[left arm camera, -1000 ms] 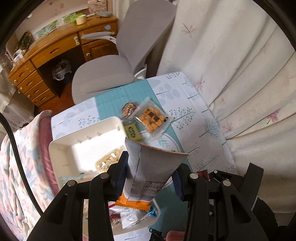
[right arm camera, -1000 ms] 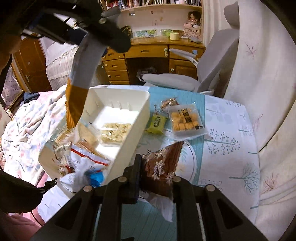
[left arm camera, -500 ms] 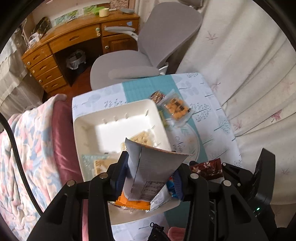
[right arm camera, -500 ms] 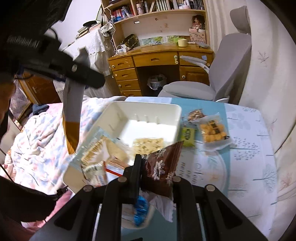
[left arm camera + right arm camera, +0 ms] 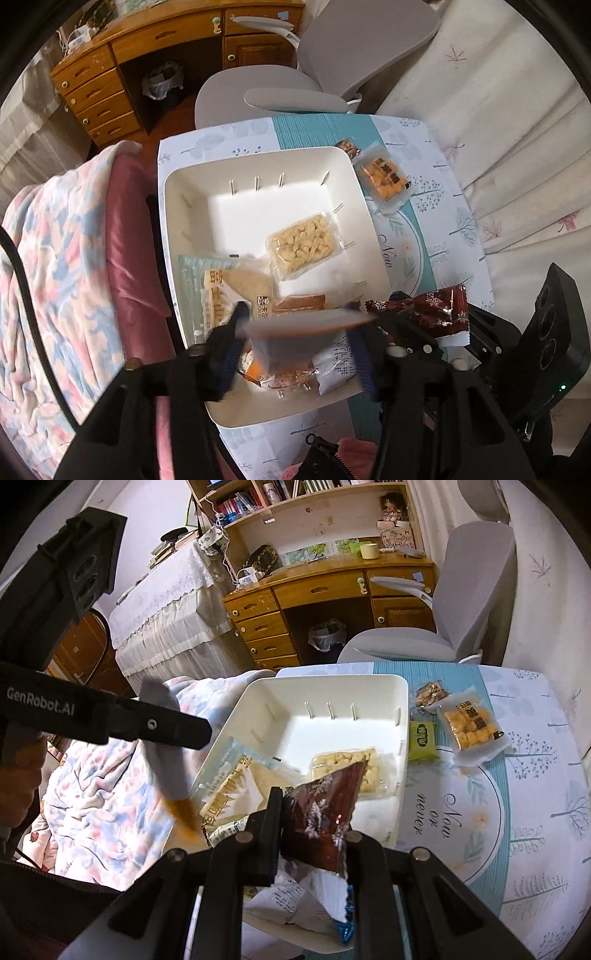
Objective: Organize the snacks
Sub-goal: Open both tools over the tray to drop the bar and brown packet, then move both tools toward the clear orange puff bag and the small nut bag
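Daylit interior, strong fisheye bending and black vignette at edges; bright glare patch on white bin (image 5: 258, 206) floor beyond the left gripper (image 5: 295, 332), motion-blurred grey-orange packet (image 5: 303, 325) between its opening jaws, background sharp.

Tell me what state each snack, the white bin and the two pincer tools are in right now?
Left gripper: jaws opening, blurred grey-and-orange packet between them, over the bin.
Right gripper: shut on the dark red packet.
White bin: open-topped, partly filled with packets.
Pale puffed snack pack: lying flat inside the bin.
Orange cracker pack: on the table, outside the bin.
Green packet: on the table beside the bin.
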Motion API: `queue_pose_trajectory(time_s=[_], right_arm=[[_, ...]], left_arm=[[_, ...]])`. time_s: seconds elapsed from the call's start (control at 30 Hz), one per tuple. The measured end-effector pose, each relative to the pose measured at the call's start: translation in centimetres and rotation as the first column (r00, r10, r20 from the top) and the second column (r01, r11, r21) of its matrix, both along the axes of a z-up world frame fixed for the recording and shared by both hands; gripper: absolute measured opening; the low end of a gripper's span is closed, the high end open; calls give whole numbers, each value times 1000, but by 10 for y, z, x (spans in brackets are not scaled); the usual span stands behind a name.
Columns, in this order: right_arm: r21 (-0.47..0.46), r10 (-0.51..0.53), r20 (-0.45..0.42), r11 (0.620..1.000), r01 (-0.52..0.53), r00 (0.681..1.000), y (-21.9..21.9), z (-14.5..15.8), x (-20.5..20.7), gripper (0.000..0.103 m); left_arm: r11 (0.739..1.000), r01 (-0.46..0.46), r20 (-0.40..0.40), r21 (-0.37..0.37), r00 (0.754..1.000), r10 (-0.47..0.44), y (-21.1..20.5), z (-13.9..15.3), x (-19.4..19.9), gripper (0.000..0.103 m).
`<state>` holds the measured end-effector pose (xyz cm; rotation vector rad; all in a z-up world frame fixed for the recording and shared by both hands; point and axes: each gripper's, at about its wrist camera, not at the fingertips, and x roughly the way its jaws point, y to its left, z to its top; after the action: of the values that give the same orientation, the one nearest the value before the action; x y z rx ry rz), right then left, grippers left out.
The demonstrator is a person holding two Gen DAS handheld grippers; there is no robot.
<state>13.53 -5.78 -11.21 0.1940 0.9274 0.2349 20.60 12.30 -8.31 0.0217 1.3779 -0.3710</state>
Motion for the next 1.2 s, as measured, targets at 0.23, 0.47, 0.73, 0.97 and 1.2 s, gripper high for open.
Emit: queue_pose_trajectory(time_s=[0.23, 0.47, 0.73, 0.97, 1.2], right_arm=[[-12, -23, 2, 1000, 23, 1000, -1, 5, -7, 47], [-15, -49, -12, 999, 49, 999, -6, 9, -22, 53], [-19, -73, -12, 997, 73, 997, -28, 16, -33, 61], [-4, -61, -26, 998, 61, 998, -64, 17, -34, 63], [11, -2, -45, 1000, 3, 999, -109, 24, -37, 75]], left_arm=[[998, 9, 25, -56, 1000, -8, 5, 6, -6, 75], [996, -7, 61, -93, 998, 13, 7, 13, -19, 75], [991, -54, 54, -120, 997, 61, 1, 4, -43, 75], [987, -97, 52, -125, 993, 104, -25, -8, -70, 75], [975, -192, 30, -108, 980, 196, -69, -12, -92, 75]])
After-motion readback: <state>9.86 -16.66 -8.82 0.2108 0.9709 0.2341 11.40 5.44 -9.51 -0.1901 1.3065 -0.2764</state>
